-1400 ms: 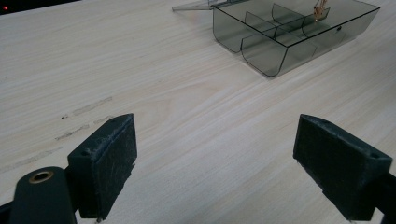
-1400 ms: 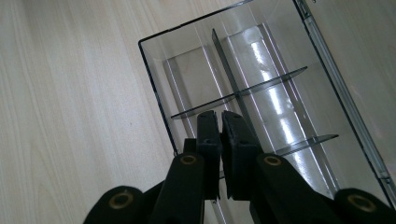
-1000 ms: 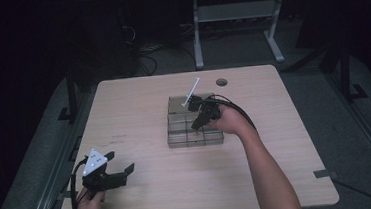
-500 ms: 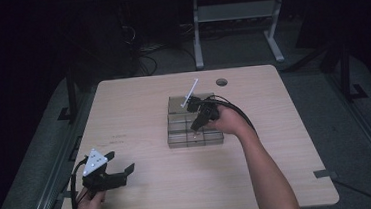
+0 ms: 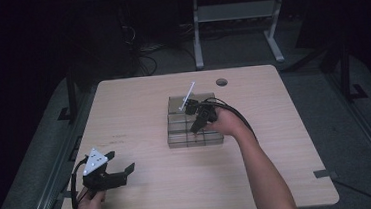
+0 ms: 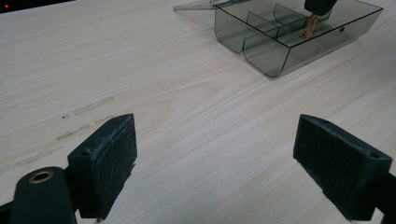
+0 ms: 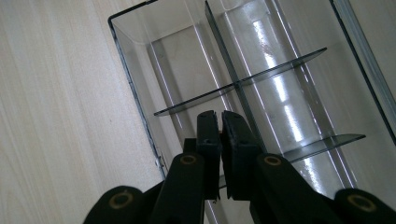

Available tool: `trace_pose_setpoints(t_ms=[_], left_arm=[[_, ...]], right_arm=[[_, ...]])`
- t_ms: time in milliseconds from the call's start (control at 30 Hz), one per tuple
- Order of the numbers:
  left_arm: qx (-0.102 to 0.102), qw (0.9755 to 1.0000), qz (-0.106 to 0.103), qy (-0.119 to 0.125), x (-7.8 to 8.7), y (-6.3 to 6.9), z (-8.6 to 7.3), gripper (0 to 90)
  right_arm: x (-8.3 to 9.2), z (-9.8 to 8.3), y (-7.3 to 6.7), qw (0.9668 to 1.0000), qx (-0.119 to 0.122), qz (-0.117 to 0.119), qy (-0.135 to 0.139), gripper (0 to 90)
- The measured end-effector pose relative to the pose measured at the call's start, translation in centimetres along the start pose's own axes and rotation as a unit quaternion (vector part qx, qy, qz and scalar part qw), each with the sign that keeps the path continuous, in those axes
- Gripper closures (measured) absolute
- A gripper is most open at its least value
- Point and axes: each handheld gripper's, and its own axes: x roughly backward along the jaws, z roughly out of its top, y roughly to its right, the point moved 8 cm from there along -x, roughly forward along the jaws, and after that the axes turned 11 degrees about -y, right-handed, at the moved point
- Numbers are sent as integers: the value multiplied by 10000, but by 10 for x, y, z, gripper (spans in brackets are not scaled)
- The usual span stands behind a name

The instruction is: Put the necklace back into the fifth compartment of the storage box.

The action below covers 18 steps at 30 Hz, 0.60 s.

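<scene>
Right gripper (image 7: 219, 122) jaws clenched on thin brown stick (image 6: 308, 27), tip hanging below fingers inside tray (image 7: 140, 116) compartment. Left gripper (image 6: 215, 154) released, idle, tray well ahead. Risk: stick snags divider (image 7: 243, 84), slips from pinch, tray shifts unbraced.

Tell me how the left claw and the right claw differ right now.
The left claw stands wide open with nothing between its pads; the right claw is shut. The left claw hovers over bare table near the front edge; the right claw points down into the clear divided box. Both have black pads.
</scene>
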Motion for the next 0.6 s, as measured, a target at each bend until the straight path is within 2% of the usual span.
trace_pose_setpoints(t_ms=[367,533,600], left_arm=[[-24,10000,-5,5,0,1,0,130],[-2,10000,-11,25,0,1,0,130],[-61,10000,-12,2,1,1,0,130]], right_arm=[[-12,-8,4,9998,-163,94,-29,853],[-14,-8,3,9998,-153,85,-85,848],[-14,-7,3,9999,-142,78,-54,830]])
